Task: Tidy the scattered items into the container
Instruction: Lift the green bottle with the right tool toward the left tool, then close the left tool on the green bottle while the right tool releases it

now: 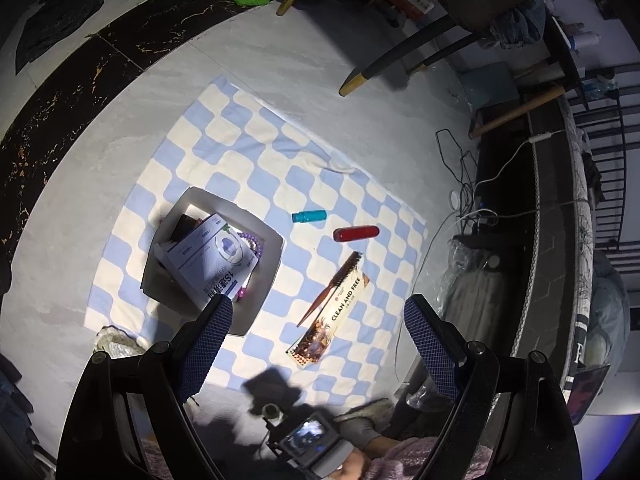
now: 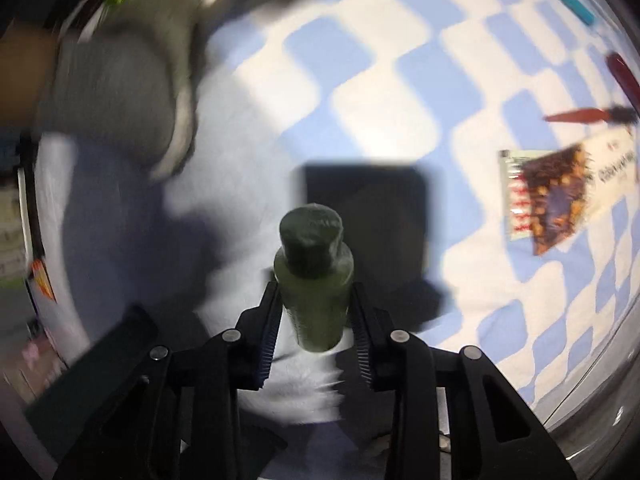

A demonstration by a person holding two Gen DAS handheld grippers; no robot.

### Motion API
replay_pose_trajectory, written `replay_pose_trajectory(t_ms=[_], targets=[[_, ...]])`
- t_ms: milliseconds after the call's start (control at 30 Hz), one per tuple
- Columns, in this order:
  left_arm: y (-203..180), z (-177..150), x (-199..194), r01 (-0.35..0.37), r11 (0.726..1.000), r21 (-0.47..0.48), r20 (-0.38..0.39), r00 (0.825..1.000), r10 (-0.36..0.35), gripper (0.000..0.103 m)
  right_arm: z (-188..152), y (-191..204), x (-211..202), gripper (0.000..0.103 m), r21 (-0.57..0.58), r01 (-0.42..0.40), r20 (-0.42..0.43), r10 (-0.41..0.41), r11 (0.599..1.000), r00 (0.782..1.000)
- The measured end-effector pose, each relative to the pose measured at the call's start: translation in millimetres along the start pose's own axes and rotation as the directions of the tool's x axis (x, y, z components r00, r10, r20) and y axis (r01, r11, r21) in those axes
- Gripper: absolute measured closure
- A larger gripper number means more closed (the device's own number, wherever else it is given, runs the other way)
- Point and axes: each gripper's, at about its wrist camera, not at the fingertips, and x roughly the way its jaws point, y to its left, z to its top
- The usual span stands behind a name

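Right hand-held gripper (image 2: 314, 312): closed around a small green translucent bottle with a dark round cap (image 2: 314, 276); both pads are seen against the bottle's sides.
Bottle axis: along the fingers, cap pointing away from the camera, base between the jaws.
Left hand-held gripper (image 1: 320, 340): jaws wide, nothing between them; held above the near edge of the blue-and-white checked cloth (image 1: 256, 152).
Container: a white square cardboard box (image 1: 272, 248) on the cloth, already loaded with a white printed carton (image 1: 212, 260) and purple beads (image 1: 254, 240).
Key relation: the box is judged the bottle's destination, yet it is not clearly found in the right wrist view; in the left view it lies just past the left fingertip.
Loose on the cloth: teal tube (image 1: 309, 216), red capsule-shaped case (image 1: 356, 233), brown-handled brush (image 1: 332, 286), long printed packet (image 1: 330, 316).
Hard to make out: the right view is smeared by motion; a dark square (image 2: 366, 220) behind the bottle cannot be identified.
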Motion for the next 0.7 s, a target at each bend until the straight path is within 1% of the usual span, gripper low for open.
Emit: replay_pose_trajectory(t_ms=[67,100,133,167,200,233,267,300,367,433,467,500,533,600,633,667,700], targets=[[-2.2,-2.8,10.1,0.013,1.000,-0.008,-0.036,0.999,-0.013,0.016,10.3,-26.1,-38.4,0.068,0.108,-0.019,0.114,0.006,0.994,0.993],[-5.6,-4.5,16.4,0.037,0.999,-0.008,-0.064,0.997,-0.037,0.016,14.7,-39.3,-60.6,0.068,0.155,-0.036,0.171,0.009,0.987,0.985],[-9.8,-6.2,23.2,0.077,0.997,-0.005,-0.100,0.992,-0.077,0.016,18.2,-51.2,-82.6,0.068,0.195,-0.055,0.224,0.010,0.979,0.974],[-14.4,-9.0,30.6,0.141,0.990,-0.011,-0.138,0.980,-0.141,0.016,20.5,-60.7,-104.5,0.068,0.234,-0.079,0.274,0.012,0.969,0.962],[-18.3,-12.1,36.6,0.204,0.978,-0.031,-0.162,0.965,-0.206,0.016,21.4,-69.3,-129.1,0.068,0.276,-0.117,0.329,0.021,0.954,0.944],[-22.7,-15.4,41.8,0.256,0.966,-0.049,-0.176,0.949,-0.260,0.016,26.5,-83.3,-158.5,0.068,0.309,-0.169,0.390,0.037,0.936,0.920],[-28.9,-19.2,46.9,0.286,0.957,-0.053,-0.192,0.937,-0.291,0.016,36.8,-96.5,-188.4,0.068,0.329,-0.219,0.448,0.053,0.919,0.892],[-36.0,-23.0,51.6,0.304,0.952,-0.044,-0.208,0.929,-0.306,0.016,40.6,-99.3,-213.6,0.068,0.340,-0.269,0.506,0.066,0.901,0.860],[-47.1,-30.0,57.3,0.326,0.945,-0.029,-0.220,0.920,-0.324,0.016,52.0,-104.7,-267.6,0.068,0.350,-0.357,0.603,0.083,0.866,0.793],[-52.4,-35.0,59.4,0.351,0.935,-0.039,-0.226,0.909,-0.351,0.016,41.0,-116.6,-315.4,0.068,0.363,-0.441,0.686,0.084,0.821,0.722],[-53.1,-36.6,59.9,0.382,0.923,-0.052,-0.229,0.895,-0.384,0.016,35.6,-126.6,-338.7,0.068,0.364,-0.482,0.724,0.083,0.797,0.685],[-52.0,-37.5,59.4,0.415,0.907,-0.069,-0.224,0.880,-0.420,0.016,28.1,-133.8,-352.6,0.068,0.359,-0.529,0.765,0.082,0.769,0.639],[-49.0,-37.9,59.0,0.442,0.892,-0.092,-0.215,0.866,-0.452,0.016,17.9,-140.5,-361.6,0.068,0.347,-0.578,0.805,0.081,0.739,0.587],[-39.8,-38.0,62.8,0.479,0.865,-0.151,-0.197,0.843,-0.501,0.016,1.2,-161.1,-372.7,0.068,0.325,-0.677,0.870,0.071,0.660,0.487],[-35.2,-38.1,65.6,0.496,0.846,-0.197,-0.190,0.827,-0.529,0.016,-2.2,-165.9,-377.2,0.068,0.319,-0.711,0.892,0.056,0.627,0.449],[-27.4,-40.6,69.3,0.519,0.817,-0.251,-0.182,0.804,-0.566,0.016,-4.2,-166.8,-381.8,0.068,0.319,-0.720,0.904,0.032,0.617,0.427],[-21.6,-43.4,74.4,0.543,0.782,-0.307,-0.176,0.775,-0.607,0.016,-2.6,-163.6,-385.0,0.068,0.330,-0.700,0.903,0.004,0.633,0.430]])
